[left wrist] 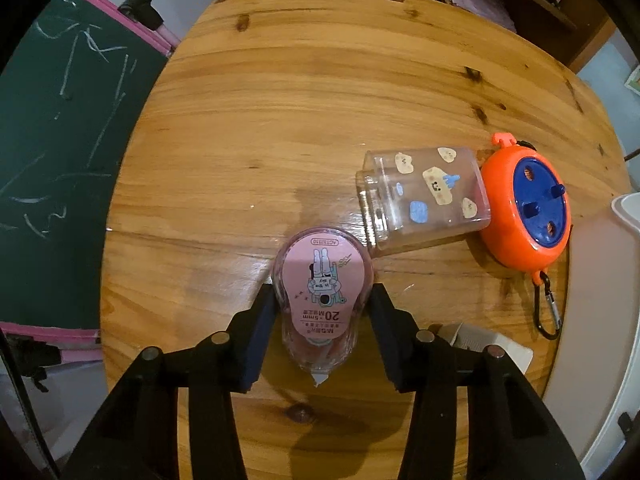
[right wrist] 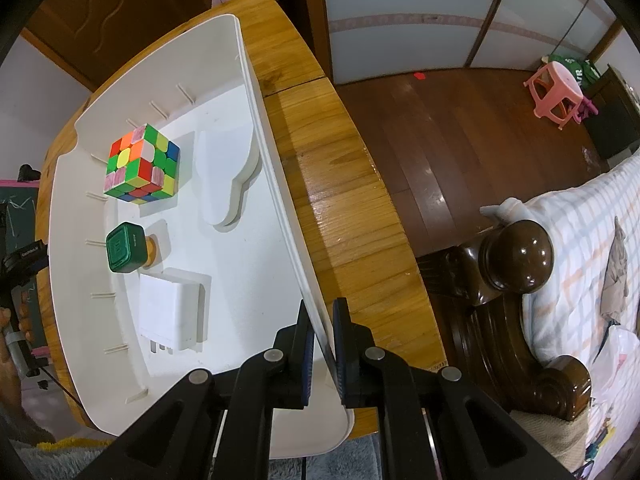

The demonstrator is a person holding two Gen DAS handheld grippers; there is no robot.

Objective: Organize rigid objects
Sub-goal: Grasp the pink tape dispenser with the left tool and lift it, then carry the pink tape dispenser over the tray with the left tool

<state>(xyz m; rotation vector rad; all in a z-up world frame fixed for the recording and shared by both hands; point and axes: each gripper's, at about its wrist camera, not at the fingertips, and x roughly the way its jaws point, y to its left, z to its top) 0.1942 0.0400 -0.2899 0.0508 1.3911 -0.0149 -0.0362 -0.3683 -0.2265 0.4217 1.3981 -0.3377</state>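
My left gripper (left wrist: 323,300) is shut on a pink correction tape dispenser (left wrist: 322,280), held just above the wooden table (left wrist: 280,100). A clear plastic jar (left wrist: 424,196) with stickers lies on its side to the right, and an orange and blue reel (left wrist: 528,208) with a carabiner lies beyond it. My right gripper (right wrist: 322,320) is shut on the right wall of a white bin (right wrist: 276,200). Inside the bin are a Rubik's cube (right wrist: 142,166), a green cube-shaped item (right wrist: 126,247), a white charger (right wrist: 170,312) and a flat white piece (right wrist: 226,172).
A green chalkboard (left wrist: 60,152) with a pink frame stands left of the table. A white paper item (left wrist: 480,340) lies by my left gripper's right finger. The bin's corner shows at the far right of the left wrist view (left wrist: 626,208). A wooden bed frame (right wrist: 516,272) and floor lie right of the table.
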